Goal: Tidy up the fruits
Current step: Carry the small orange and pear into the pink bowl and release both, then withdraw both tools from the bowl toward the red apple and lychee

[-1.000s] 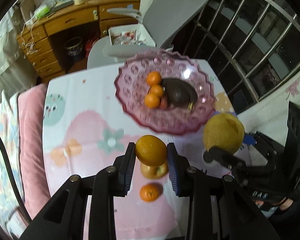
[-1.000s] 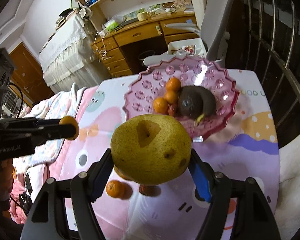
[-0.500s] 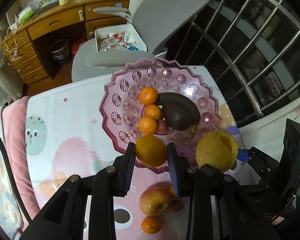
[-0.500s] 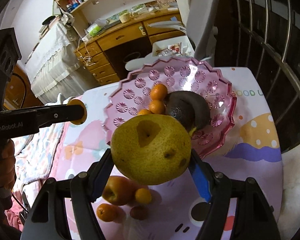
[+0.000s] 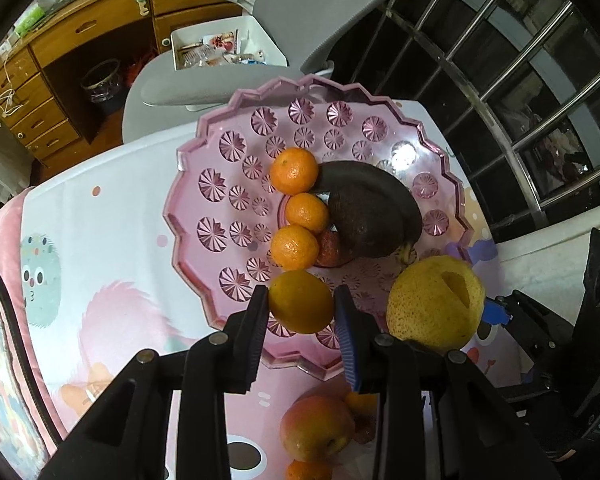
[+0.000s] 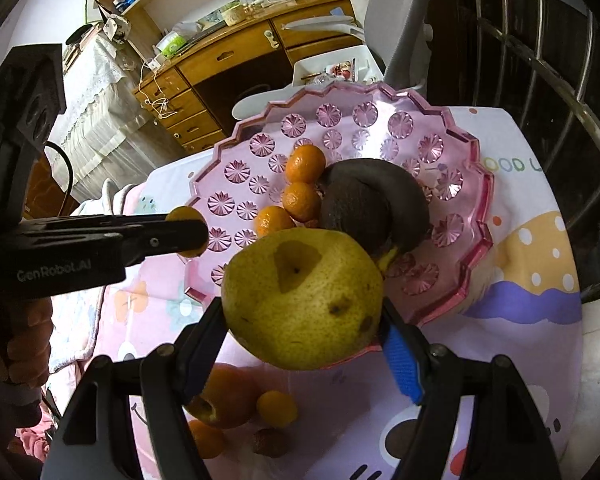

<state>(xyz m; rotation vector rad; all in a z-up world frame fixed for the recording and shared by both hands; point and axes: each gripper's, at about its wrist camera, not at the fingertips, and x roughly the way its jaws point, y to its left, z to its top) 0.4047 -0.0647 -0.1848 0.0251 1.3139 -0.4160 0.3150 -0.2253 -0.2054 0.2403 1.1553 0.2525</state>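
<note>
We hold both grippers tipped steeply down over the pink plate (image 5: 204,216), which sits on the table (image 5: 112,216) under a cartoon-printed cloth.

The left gripper (image 5: 302,312) has its jaws pinching a small yellow-orange citrus (image 5: 301,301) from both sides; the fruit hangs over the plate's near rim, just beside the row of three mandarins (image 5: 294,171) that lie in the plate. In the right wrist view this gripper reaches in from the left, level across the frame, and a hand (image 6: 28,344) wraps its handle lower left.

The right gripper (image 6: 304,320) has its jaws spread wide and pressed against a large yellow pear (image 6: 304,296), which has a cut notch in its skin. The pear hangs above the near right edge of the plate, next to the dark avocado (image 5: 364,220) and the blackened banana (image 5: 388,184) curled around it.

An apple (image 5: 316,428) and several small fruits (image 6: 278,408) lie on the cloth on our side of the plate.

The left gripper's side reads "GenRobot.AI" (image 6: 54,271). On the cloth, beyond the plate, we read "OOD U" (image 6: 512,165); the rest is cut off.
</note>
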